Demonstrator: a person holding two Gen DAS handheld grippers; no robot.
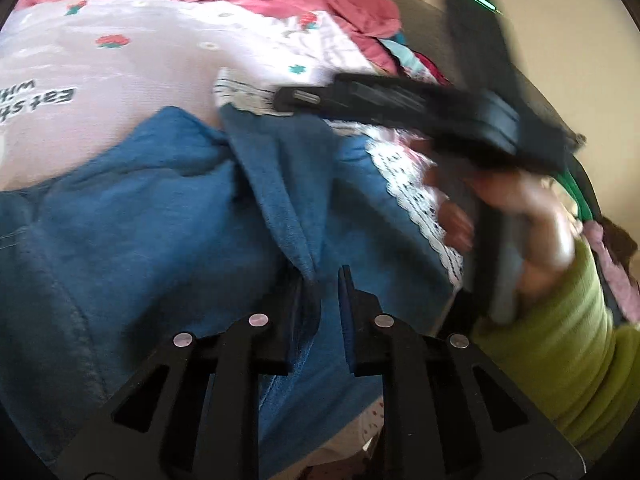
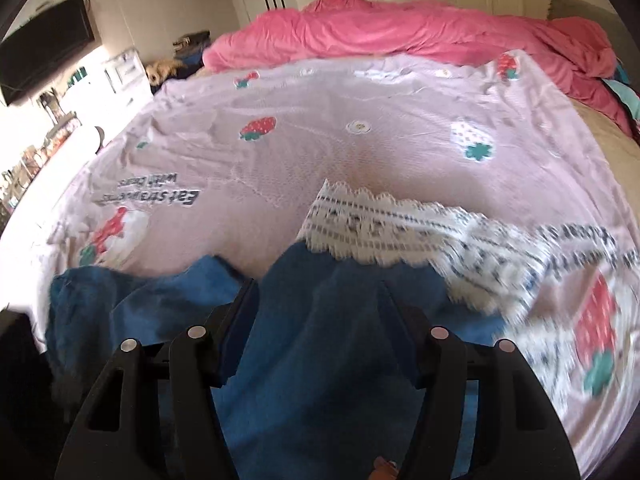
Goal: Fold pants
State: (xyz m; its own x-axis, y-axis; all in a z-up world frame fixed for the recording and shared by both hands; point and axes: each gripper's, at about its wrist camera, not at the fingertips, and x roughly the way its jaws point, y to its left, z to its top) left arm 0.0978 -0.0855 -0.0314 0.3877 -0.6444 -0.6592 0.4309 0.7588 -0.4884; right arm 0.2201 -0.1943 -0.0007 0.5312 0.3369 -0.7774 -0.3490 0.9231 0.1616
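left gripper (image 1: 320, 280): pinching blue pants (image 1: 160, 220) fold | right gripper (image 2: 320, 300): wide, seemingly loose around pants | pink bedspread (image 2: 320, 152)

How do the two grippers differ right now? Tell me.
The left gripper has its jaws nearly together, pinching a ridge of the blue pants; the right gripper stands wide, with blue cloth between its jaws and no clear pinch. Both are black and point down at the same pants on the bed.
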